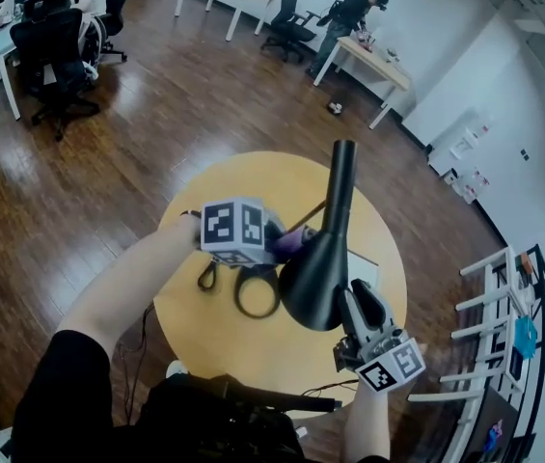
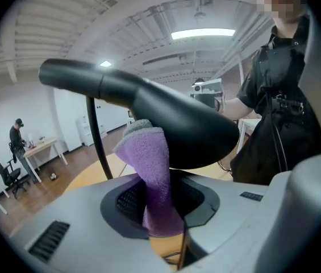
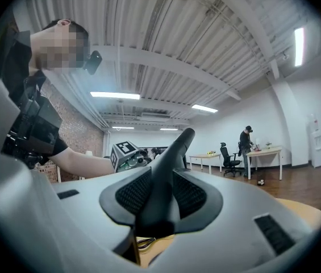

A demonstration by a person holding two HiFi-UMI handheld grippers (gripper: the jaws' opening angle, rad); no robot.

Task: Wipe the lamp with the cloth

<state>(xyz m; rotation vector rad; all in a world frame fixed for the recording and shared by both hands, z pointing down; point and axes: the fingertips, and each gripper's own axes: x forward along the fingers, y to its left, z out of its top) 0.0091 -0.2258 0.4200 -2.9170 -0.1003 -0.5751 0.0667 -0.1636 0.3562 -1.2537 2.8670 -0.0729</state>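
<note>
A black lamp [image 1: 316, 268] with a cone-shaped shade and a long neck is lifted over the round yellow table [image 1: 204, 336]. My right gripper [image 1: 351, 302] is shut on the shade's lower edge; in the right gripper view the lamp [image 3: 163, 181] fills the gap between the jaws of the right gripper [image 3: 154, 212]. My left gripper [image 1: 285, 239] is shut on a purple cloth [image 1: 293, 241], at the shade's left side. In the left gripper view the cloth [image 2: 151, 169] rises from the left gripper [image 2: 160, 206] and presses against the shade [image 2: 183, 124].
The lamp's ring base [image 1: 258, 292] and a looped cable [image 1: 206, 276] lie on the table. Around it is wooden floor with office chairs [image 1: 55, 51], desks [image 1: 373, 61] and a person [image 1: 349, 17] at the back. A white rack [image 1: 494, 326] stands at the right.
</note>
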